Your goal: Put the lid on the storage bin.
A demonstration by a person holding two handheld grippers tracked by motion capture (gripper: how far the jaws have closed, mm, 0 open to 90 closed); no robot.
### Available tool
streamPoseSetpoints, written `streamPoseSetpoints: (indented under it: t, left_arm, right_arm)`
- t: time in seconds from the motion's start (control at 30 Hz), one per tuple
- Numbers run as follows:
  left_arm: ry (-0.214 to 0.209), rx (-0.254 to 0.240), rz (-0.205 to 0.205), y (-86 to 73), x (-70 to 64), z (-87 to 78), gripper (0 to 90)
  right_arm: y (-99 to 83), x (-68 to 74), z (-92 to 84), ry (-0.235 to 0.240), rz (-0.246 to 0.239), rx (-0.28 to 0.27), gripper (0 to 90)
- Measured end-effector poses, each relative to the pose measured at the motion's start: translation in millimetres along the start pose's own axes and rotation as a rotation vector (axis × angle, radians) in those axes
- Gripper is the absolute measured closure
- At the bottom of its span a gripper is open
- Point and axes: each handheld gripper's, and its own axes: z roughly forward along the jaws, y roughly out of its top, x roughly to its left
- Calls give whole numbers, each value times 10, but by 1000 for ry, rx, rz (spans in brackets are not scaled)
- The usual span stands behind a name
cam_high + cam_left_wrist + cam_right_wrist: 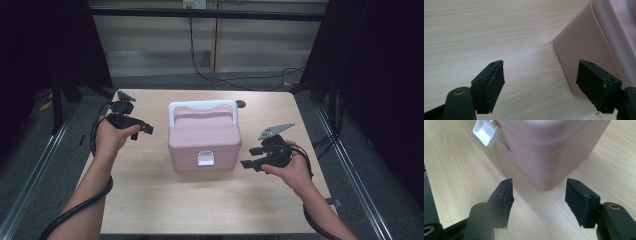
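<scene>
Jaws stand apart and empty on both grippers. From the high view, a pink box [204, 141] sits at the middle of a pale wooden table [150, 200], its white handle [202, 107] folded toward the far side and a small white latch [206, 158] on its near face. One hand [111, 138] holds the left gripper [145, 128] to the left of the box, near it but apart; the other hand [295, 170] holds the right gripper [250, 164] just off the box's near right corner, with a grey three-cornered plate on top. Black cables trail from both. Around the table lie a grey floor, dark curtains at either side, and a light panelled wall at the far end with a cable hanging down.

Next, the left gripper view: black, blocky pads [495, 82] hover wide apart over the table's fine straight grain, and the box's smooth matt plastic wall [584, 45] rises ahead at the right, rounded at its corner.

Last, the right gripper view: dull rubbery pads [579, 200] frame the box's rounded lower corner [549, 170] without touching it; the glossy white latch [486, 132] sticks out at upper left.
</scene>
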Motion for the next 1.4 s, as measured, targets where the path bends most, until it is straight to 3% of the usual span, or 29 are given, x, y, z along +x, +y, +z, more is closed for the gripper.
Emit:
streamPoseSetpoints:
  t: [0.23,0.77,1.4]
  left_arm:
    - [-8,3,-7,-154,86,70,221]
    - [-42,31,-20,-524,227,336,219]
    - [-36,44,40,-765,286,475,218]
  right_arm:
    - [-191,-19,59,-11,5,9,326]
    - [-631,-113,159,-6,43,27,287]
    - [-900,-136,285,-5,36,84,268]
